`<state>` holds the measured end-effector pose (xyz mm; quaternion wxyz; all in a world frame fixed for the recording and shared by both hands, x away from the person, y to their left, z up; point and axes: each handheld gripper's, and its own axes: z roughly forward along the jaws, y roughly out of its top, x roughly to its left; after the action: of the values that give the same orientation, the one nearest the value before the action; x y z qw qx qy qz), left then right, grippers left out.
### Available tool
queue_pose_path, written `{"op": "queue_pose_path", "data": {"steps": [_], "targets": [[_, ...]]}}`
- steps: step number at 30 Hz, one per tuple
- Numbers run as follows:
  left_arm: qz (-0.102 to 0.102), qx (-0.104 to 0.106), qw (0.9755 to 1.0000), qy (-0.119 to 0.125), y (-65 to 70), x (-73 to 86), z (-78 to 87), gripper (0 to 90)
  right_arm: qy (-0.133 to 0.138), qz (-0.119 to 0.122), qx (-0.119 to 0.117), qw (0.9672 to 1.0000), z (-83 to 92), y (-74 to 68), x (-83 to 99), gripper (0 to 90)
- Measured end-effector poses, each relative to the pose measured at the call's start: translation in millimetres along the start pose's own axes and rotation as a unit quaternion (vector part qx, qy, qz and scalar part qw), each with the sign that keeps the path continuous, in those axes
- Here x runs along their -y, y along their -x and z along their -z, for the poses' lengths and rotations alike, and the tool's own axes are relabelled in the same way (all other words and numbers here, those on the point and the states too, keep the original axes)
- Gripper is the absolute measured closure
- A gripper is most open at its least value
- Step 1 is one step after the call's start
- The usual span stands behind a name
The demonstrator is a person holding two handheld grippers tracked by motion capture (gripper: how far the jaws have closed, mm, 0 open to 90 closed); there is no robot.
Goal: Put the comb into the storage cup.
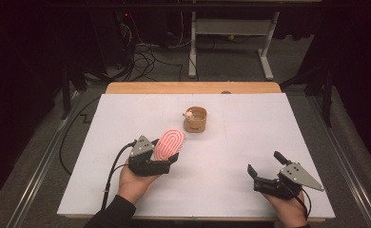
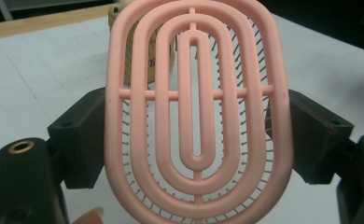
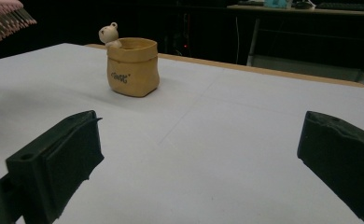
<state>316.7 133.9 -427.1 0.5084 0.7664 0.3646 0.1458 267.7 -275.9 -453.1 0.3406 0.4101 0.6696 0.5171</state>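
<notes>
Currently the left gripper [image 1: 173, 159] grasps a pink oval hairbrush [image 1: 169, 144], its two black jaws pressing on the opposite long edges of the brush head. In the left gripper view the hairbrush [image 2: 196, 112] stands upright between the jaws with its ribbed back toward the camera and its thin bristles pointing away. The brush is held off the table [image 1: 231, 156], left of centre and nearer the near edge than the far one. A tan pouch-shaped cup with a small bear figure [image 1: 195, 119] stands beyond the brush, toward the far edge, apart from it.

The right gripper [image 1: 263, 167] rests near the near right corner with its jaws spread wide and nothing between them.

The brush handle is hidden behind the left gripper body, and the brush partly covers the cup [image 2: 164, 51]. The print on the cup [image 3: 132, 67] is too small to read.

The table carries a white sheet over a wooden top. The room beyond is dark, with cables on the floor and a white desk frame [image 1: 231, 42].
</notes>
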Motion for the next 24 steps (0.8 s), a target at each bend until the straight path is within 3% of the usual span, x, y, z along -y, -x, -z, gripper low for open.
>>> {"op": "queue_pose_path", "data": {"steps": [4,8,15,24], "targets": [[-0.004,0.013,0.9998,0.016,2.1,-0.1,1.7,18.3,-0.002,0.003,-0.001,1.0000,0.1,-1.9,0.5,0.3],[-0.022,0.030,0.9990,0.026,6.8,1.9,0.5,18.2,-0.002,0.003,-0.001,1.0000,-0.2,-1.2,0.6,0.3],[-0.037,0.043,0.9969,0.055,15.0,1.8,-0.1,18.2,0.002,0.005,-0.004,1.0000,-1.4,-2.7,-1.6,0.3],[-0.052,0.062,0.9925,0.091,15.1,-12.0,-0.7,18.2,-0.004,0.013,-0.011,0.9998,-11.1,-12.4,-3.5,0.3]]}}
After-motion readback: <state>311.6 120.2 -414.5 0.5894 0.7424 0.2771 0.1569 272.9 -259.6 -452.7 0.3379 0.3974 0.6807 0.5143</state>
